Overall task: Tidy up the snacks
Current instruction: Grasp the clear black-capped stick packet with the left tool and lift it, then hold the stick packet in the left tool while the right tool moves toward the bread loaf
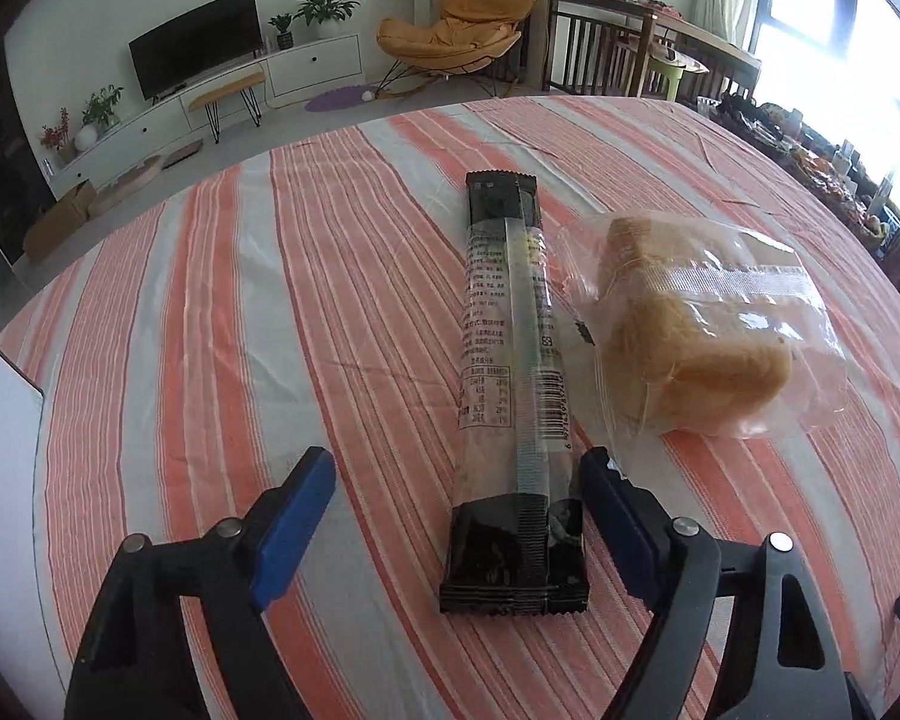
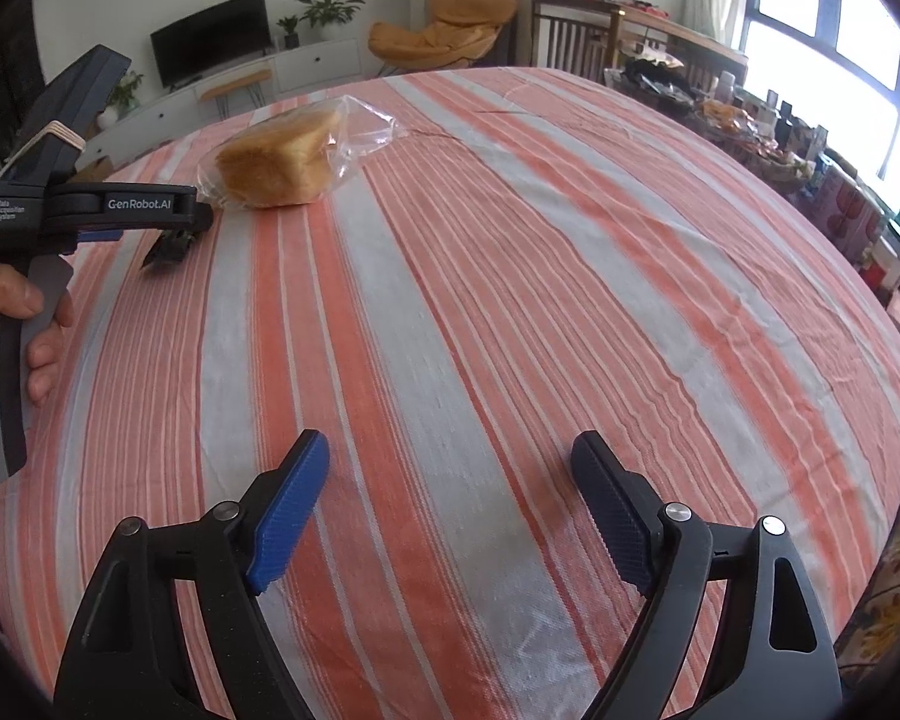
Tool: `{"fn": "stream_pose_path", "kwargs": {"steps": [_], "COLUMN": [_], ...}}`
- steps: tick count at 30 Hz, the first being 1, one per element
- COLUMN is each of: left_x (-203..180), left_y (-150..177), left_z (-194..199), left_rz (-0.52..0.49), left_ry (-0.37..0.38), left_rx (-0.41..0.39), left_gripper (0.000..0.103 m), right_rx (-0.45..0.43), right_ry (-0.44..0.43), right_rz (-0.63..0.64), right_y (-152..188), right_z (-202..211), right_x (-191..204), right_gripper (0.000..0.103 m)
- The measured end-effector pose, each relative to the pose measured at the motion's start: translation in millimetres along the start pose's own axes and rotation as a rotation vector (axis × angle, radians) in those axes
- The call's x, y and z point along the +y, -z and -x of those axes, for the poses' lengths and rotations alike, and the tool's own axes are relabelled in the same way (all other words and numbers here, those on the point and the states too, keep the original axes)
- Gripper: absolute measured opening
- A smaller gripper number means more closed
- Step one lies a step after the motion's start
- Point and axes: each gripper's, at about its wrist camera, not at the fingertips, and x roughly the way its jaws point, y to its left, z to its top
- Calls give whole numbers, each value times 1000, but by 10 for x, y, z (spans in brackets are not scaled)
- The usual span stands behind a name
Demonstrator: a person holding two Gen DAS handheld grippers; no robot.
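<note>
While the left gripper [image 1: 456,516] straddled the black snack bar [image 1: 513,396] on the striped tablecloth [image 1: 210,312], its jaws stood apart, not pressing it. Grasp step underway; next needs closing squarely on the wrapper, clear of the bagged bread [image 1: 690,324] just beside. Right gripper [image 2: 450,510] sat released, empty.

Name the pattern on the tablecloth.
Orange-red and pale grey stripes on the tablecloth; clearest in the right wrist view.
</note>
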Motion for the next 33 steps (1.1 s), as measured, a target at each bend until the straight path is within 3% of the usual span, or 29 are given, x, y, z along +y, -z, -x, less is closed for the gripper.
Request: {"fn": "stream_pose_path", "kwargs": {"steps": [2, 7, 13, 18, 19, 20, 21, 23, 29, 33], "left_x": [32, 169, 410, 406, 396, 379, 368, 354, 342, 390], "left_y": [33, 332, 1034, 1551, 1612, 1660, 1680, 1664, 1386, 1187], "left_z": [52, 277, 774, 1143, 1184, 1210, 1215, 1190, 1058, 828], "left_rz": [-6, 8, 108, 104, 106, 108, 109, 112, 111, 87], "left_ry": [-2, -63, -112, -123, -122, -112, -93, -36, 31, -51], "left_rx": [-17, -11, 10, 28, 27, 29, 39, 74, 93, 98], "left_gripper": [37, 32, 32, 33, 36, 45, 65, 86, 86, 86], "right_rx": [0, 2, 2, 2, 2, 2, 2, 2, 2, 2], "right_ry": [0, 1, 1, 0, 0, 0, 0, 0, 0, 0], "right_rz": [1, 2, 2, 2, 2, 2, 2, 2, 2, 2], "right_y": [-2, -13, -13, -12, -13, -12, -13, -12, -11, -11], "right_z": [2, 1, 1, 1, 1, 2, 2, 2, 2, 3], "right_x": [3, 7, 7, 7, 7, 7, 7, 9, 9, 9], "right_gripper": [87, 88, 88, 88, 88, 88, 88, 88, 88, 88]}}
